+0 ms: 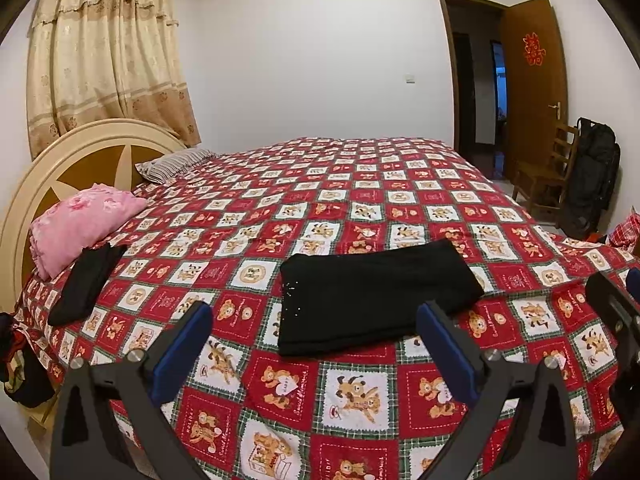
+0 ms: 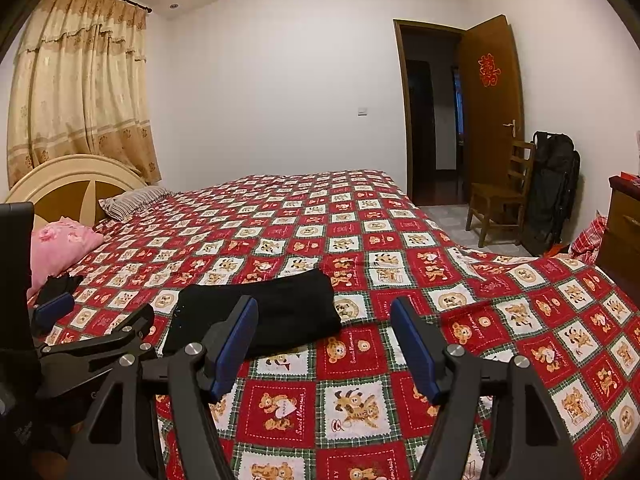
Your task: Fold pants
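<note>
Black pants [image 1: 376, 292] lie folded into a flat rectangle on the red teddy-bear bedspread [image 1: 348, 396], near the front edge of the bed. My left gripper [image 1: 314, 309] hovers open just in front of them; its blue pads are wide apart with nothing between. In the right wrist view the pants [image 2: 280, 308] sit ahead and to the left, partly behind the left finger. My right gripper [image 2: 324, 304] is open and empty, to the right of the left gripper [image 2: 96, 316]. A second black garment [image 1: 86, 284] lies by the pink pillow.
A pink pillow [image 1: 80, 224] and a striped pillow [image 1: 176, 164] rest against the round headboard [image 1: 60, 160]. A wooden chair [image 2: 500, 196] and a black bag [image 2: 552, 188] stand by the open door [image 2: 492, 112]. A wooden cabinet [image 2: 624, 224] is at the far right.
</note>
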Action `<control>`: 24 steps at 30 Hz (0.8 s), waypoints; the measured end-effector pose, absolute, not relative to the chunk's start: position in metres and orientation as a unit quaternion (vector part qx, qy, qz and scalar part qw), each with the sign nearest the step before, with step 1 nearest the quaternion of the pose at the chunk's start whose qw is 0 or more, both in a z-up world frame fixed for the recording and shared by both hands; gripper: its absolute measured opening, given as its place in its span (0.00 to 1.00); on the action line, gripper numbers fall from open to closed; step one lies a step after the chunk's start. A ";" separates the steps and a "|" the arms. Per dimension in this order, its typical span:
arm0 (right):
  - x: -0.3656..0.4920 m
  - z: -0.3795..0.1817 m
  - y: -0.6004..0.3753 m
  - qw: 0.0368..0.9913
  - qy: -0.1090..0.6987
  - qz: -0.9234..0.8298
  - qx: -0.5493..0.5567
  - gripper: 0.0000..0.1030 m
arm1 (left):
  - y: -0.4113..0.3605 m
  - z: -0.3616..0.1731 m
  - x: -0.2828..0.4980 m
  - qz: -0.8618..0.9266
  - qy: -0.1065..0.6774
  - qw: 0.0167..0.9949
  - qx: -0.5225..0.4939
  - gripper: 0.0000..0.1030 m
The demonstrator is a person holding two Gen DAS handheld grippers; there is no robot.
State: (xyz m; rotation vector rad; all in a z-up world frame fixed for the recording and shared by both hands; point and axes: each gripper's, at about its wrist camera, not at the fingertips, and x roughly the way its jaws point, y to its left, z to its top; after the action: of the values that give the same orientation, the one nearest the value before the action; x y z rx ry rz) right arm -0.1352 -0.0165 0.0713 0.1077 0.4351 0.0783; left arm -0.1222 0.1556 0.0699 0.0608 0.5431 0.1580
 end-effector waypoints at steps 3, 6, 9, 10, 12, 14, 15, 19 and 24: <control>-0.134 0.071 -0.017 0.974 0.218 0.037 0.055 0.68 | 0.157 0.070 -0.122 0.077 0.270 0.959 0.029 1.00; -0.133 0.071 -0.017 0.974 0.218 0.033 0.055 0.68 | 0.158 0.070 -0.122 0.077 0.270 0.959 0.029 1.00; -0.132 0.070 -0.018 0.973 0.223 0.030 0.058 0.68 | 0.158 0.070 -0.122 0.074 0.273 0.959 0.029 1.00; -0.131 0.070 -0.018 0.972 0.224 0.030 0.059 0.68 | 0.160 0.070 -0.123 0.072 0.274 0.959 0.029 1.00; -0.132 0.070 -0.017 0.973 0.223 0.030 0.058 0.68 | 0.162 0.069 -0.122 0.071 0.276 0.958 0.029 1.00; -0.131 0.070 -0.018 0.973 0.222 0.030 0.057 0.68 | 0.164 0.070 -0.123 0.066 0.277 0.958 0.028 1.00; -0.131 0.070 -0.018 0.973 0.221 0.030 0.056 0.68 | 0.163 0.069 -0.122 0.065 0.278 0.958 0.029 1.00; -0.132 0.070 -0.018 0.973 0.220 0.029 0.055 0.68 | 0.161 0.068 -0.120 0.064 0.280 0.957 0.036 1.00; -0.132 0.070 -0.017 0.973 0.220 0.026 0.058 0.68 | 0.160 0.068 -0.120 0.058 0.285 0.956 0.038 1.00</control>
State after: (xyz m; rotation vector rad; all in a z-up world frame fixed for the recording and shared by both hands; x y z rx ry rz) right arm -0.1322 -0.0171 0.0701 0.1171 0.4435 0.0520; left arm -0.1201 0.1599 0.0678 0.0779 0.5788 0.1174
